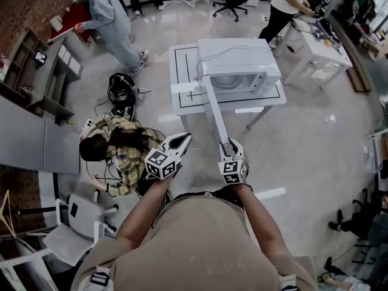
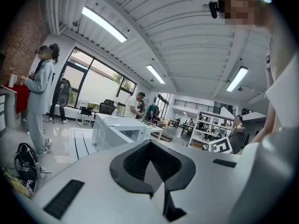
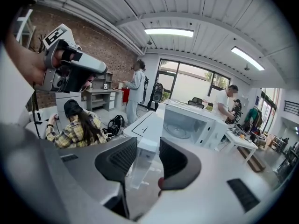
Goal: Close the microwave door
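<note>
The boxy white microwave (image 1: 239, 65) sat on the white bench (image 1: 182, 99), well beyond the fingertips, with its cavity exposed. Its long white door (image 1: 215, 111) stood swung wide open. The right gripper (image 1: 230, 145) had its 2 fingers (image 3: 174, 161) grasping the door's free edge. The left gripper (image 1: 183, 140), beside it and clear of the door, had its fingers (image 2: 135, 163) clenched together on nothing.
</note>
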A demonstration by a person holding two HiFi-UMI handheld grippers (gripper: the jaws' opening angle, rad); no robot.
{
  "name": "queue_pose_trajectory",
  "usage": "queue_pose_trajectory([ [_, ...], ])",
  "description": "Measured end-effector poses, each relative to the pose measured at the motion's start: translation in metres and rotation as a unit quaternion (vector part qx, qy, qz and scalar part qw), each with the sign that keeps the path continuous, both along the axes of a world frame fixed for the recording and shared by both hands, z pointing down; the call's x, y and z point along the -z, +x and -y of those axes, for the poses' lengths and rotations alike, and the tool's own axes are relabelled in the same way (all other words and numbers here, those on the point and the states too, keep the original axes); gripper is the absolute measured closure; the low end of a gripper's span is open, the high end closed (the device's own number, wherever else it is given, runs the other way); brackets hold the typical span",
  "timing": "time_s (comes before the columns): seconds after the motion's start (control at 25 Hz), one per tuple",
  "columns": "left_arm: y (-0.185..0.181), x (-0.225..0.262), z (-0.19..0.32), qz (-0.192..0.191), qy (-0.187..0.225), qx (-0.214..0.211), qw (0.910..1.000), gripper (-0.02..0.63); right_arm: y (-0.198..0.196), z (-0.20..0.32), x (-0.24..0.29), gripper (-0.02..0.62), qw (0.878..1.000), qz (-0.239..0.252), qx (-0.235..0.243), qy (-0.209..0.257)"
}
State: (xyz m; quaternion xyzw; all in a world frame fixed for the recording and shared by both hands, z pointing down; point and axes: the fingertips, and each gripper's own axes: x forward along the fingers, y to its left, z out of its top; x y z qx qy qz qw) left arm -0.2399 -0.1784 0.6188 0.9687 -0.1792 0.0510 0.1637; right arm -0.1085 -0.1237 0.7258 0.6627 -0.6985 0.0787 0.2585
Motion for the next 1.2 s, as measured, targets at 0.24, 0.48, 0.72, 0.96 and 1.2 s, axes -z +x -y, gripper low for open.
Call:
queue_pose_trajectory([
  [0.24, 0.028, 0.000, 0.004, 0.000, -0.005, 0.002, 1.0000, 0.600, 0.033, -0.003, 0.002, 0.442, 1.000, 0.002, -0.003, 0.000],
  [0.48, 0.064, 0.004, 0.006, 0.002, -0.008, 0.006, 1.0000, 0.600, 0.081, 0.002, 0.006, 0.443, 1.000, 0.011, -0.010, 0.001],
  [0.72, 0.099, 0.006, 0.020, 0.008, -0.010, 0.009, 0.9999, 0.600, 0.120, 0.019, 0.016, 0.445, 1.000, 0.017, 0.002, 0.012],
  [0.96, 0.133, 0.006, 0.031, 0.015, -0.013, 0.018, 0.9997, 0.600, 0.155, 0.037, 0.012, 0.445, 1.000, 0.020, 0.017, 0.011],
  [1.2, 0.150, 0.008, 0.042, 0.024, -0.015, 0.033, 0.9990, 0.600, 0.177, 0.054, 0.014, 0.445, 0.999, 0.025, 0.036, 0.013],
])
